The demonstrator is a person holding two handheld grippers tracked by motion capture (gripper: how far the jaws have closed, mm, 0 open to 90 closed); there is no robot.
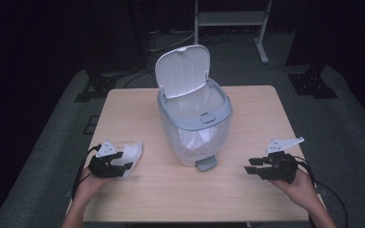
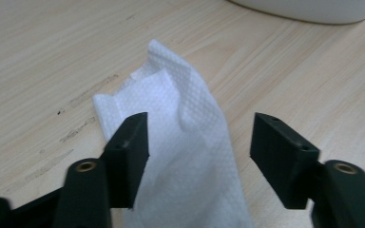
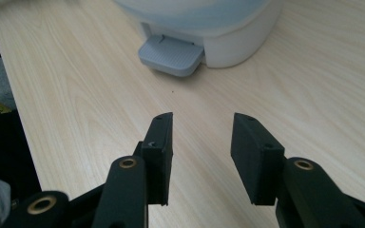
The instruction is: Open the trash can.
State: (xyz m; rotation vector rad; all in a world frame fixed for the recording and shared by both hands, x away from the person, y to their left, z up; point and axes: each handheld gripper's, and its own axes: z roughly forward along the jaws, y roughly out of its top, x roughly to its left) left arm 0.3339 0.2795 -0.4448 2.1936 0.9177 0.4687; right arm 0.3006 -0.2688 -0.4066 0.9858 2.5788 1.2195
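The paper towel (image 2: 180,142) is lying on the table (image 1: 247,190) left of the open bin (image 1: 195,123), sitting between the left gripper (image 1: 123,161)'s parted jaws, not yet pinched; the right gripper (image 3: 202,156) is hovering unclenched, holding nothing; picking up and binning are remaining

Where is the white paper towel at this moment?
In the high view the paper towel lies on the table at the near left, left of the bin, between the left gripper's open jaws.
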